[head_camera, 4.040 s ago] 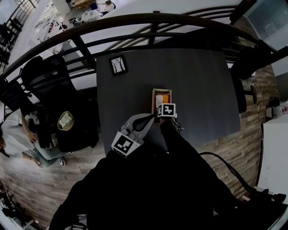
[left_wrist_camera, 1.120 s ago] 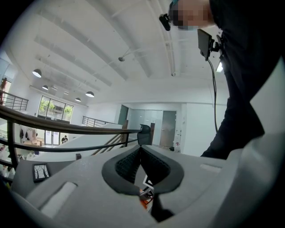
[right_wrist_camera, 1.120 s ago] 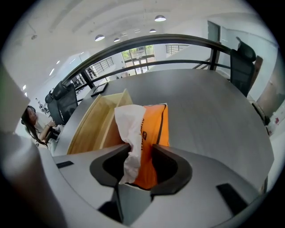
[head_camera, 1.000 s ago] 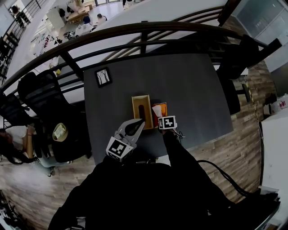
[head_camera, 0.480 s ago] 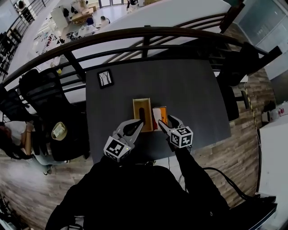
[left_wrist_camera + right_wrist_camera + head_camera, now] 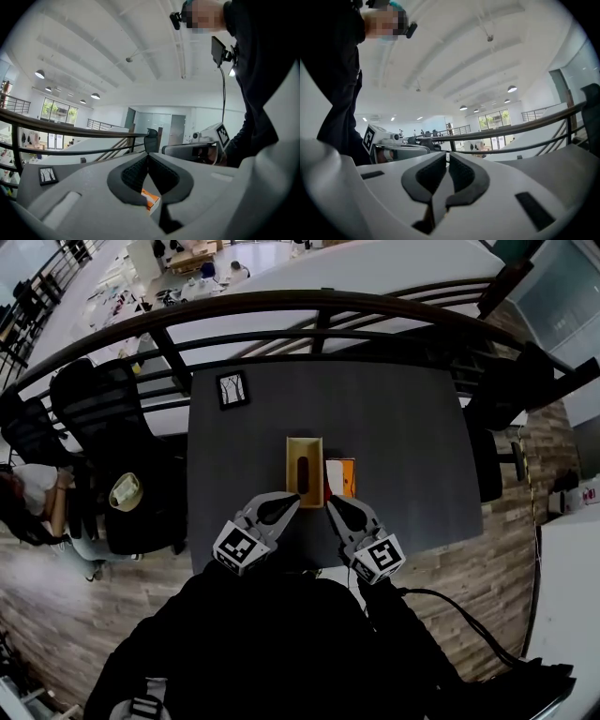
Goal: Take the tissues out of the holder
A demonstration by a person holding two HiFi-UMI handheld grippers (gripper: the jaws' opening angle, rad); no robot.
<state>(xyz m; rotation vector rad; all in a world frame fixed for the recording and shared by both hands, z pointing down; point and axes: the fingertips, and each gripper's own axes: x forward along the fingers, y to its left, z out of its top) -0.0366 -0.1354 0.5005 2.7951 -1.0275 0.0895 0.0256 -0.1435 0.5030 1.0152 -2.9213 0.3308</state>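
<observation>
The wooden tissue holder (image 6: 304, 470) stands upright on the dark grey table (image 6: 403, 437), its slot facing up. The orange tissue pack (image 6: 341, 477) lies on the table just right of it, with a white tissue showing at its left end. My left gripper (image 6: 292, 499) hovers near the holder's front corner, shut and empty. My right gripper (image 6: 330, 503) sits just in front of the pack, apart from it; its jaws are closing with nothing between them. In the left gripper view the left gripper (image 6: 148, 155) shows a bit of the orange pack (image 6: 150, 200) below its jaws. The right gripper (image 6: 447, 154) points over the table.
A small framed picture (image 6: 232, 388) stands at the table's far left corner. A dark railing (image 6: 319, 306) runs behind the table. Black chairs (image 6: 103, 409) and a seated person (image 6: 28, 493) are on the left; another chair (image 6: 492, 437) is at the right edge.
The tissue pack has gone from inside the holder to the table on its right. My right gripper let go of it and drew back toward the near edge. The left gripper barely moved.
</observation>
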